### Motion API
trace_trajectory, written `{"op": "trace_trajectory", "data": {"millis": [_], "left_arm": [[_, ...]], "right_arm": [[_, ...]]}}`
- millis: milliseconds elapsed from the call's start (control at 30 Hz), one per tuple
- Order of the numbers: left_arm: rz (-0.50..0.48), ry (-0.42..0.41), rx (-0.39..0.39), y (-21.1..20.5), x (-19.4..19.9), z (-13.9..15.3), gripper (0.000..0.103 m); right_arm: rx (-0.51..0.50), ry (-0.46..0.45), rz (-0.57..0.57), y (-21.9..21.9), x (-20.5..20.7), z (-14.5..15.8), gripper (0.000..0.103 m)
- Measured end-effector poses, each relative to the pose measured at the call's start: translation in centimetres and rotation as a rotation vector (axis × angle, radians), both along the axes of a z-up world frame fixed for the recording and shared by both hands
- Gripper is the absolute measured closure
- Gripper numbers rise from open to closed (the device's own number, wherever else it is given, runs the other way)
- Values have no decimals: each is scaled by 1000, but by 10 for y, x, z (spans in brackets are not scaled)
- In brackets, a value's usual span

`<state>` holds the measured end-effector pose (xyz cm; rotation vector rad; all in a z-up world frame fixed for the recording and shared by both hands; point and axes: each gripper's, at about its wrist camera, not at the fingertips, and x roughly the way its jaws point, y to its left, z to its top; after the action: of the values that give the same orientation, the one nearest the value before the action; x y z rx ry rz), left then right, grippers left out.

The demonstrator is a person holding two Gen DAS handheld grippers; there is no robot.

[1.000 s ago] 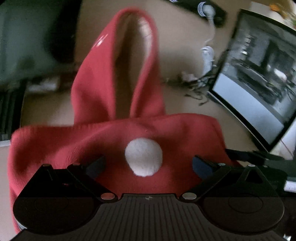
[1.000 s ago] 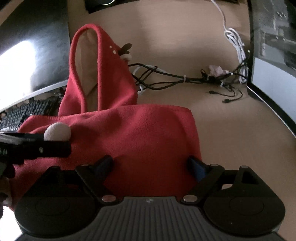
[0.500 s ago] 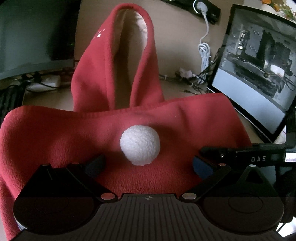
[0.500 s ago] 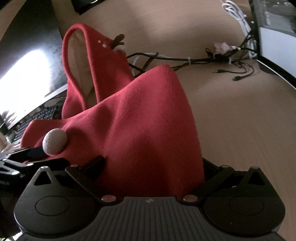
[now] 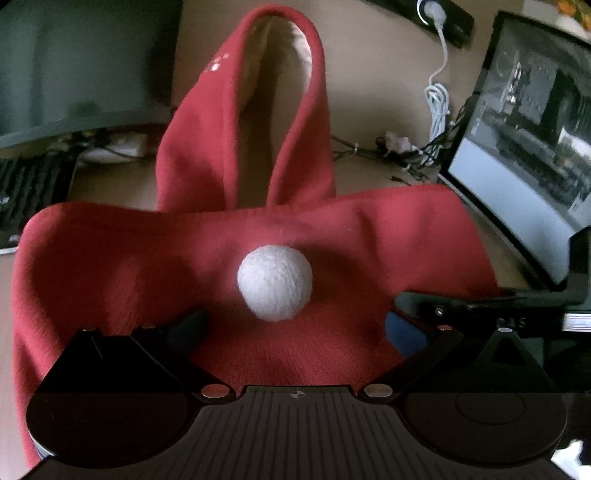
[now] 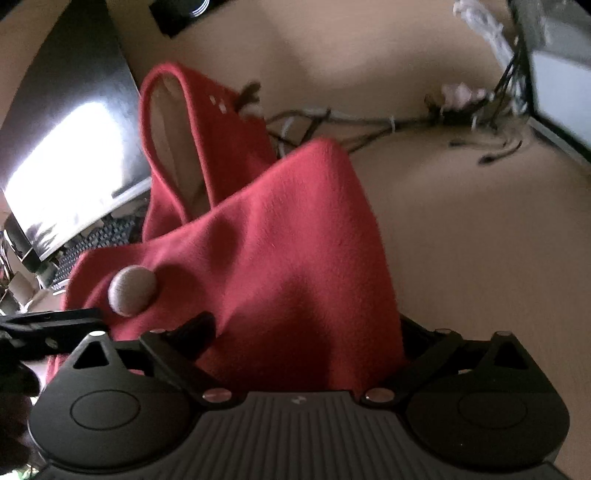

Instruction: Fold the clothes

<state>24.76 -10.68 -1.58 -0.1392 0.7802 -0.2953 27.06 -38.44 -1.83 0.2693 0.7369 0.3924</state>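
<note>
A red fleece hooded garment [image 5: 110, 266] lies on the tan desk [image 6: 480, 240], its cream-lined hood [image 5: 280, 110] standing up behind. A white pom-pom [image 5: 275, 282] sits on the fabric. My left gripper [image 5: 295, 328] is open, its fingers wide apart over the cloth just below the pom-pom. My right gripper [image 6: 303, 326] has its jaws closing from very wide, with the garment's right side [image 6: 295, 240] heaped in a peak between them; its right finger is hidden by cloth. In the right wrist view the pom-pom [image 6: 132, 291] shows at the left, beside the left gripper [image 6: 55, 321].
A monitor [image 5: 517, 147] stands close on the right, and a dark screen [image 5: 74, 66] at the back left above a keyboard [image 5: 26, 192]. Tangled cables [image 5: 406, 147] and a white cord from a power strip [image 5: 443, 18] lie behind the garment.
The garment's right side went from lying flat to a raised peak between the right jaws. The right gripper shifted and tilted, and now shows at the right edge of the left wrist view.
</note>
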Motion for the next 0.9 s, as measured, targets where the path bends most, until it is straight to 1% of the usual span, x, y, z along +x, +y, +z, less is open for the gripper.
{"op": "trace_trajectory", "data": {"millis": [33,100,133,200,233,267,300,367,433,500,600,700,767,900], "left_arm": [[8,-7,-12,6,-6,7,0],[30,-33,-18,19,-19,20,0],[56,-41,-4,28,-26,25,0],[129,-50,10,49,-38,32,0],[173,-54,-1,63,-45,33,0],[223,-46,-27,78,-51,32,0],[274,-32,-58,93,-56,29,0],[354,12,-133,121,-61,22,0],[390,35,-184,142,-66,17,0],[391,33,-202,155,-72,17,0],[341,3,-180,161,-80,21,0],[297,2,-165,162,-83,19,0],[276,14,-191,162,-82,13,0],[239,38,-238,160,-76,-2,0]], "right_arm": [[-3,-3,-21,-3,-5,4,5],[-3,-3,-59,-11,-14,12,14],[12,13,-64,-15,-17,14,18],[20,47,-51,-20,-21,13,30],[16,57,-51,-22,-24,14,31],[12,66,-51,-23,-27,15,33],[7,68,-51,-24,-30,18,38],[-20,64,-54,-27,-37,25,42],[-40,56,-60,-31,-44,32,45],[-49,48,-73,-36,-48,38,47],[-40,56,-103,-44,-53,38,50],[-5,76,-134,-48,-55,35,53],[6,77,-132,-45,-52,31,53],[-7,90,-123,-32,-47,22,53]]}}
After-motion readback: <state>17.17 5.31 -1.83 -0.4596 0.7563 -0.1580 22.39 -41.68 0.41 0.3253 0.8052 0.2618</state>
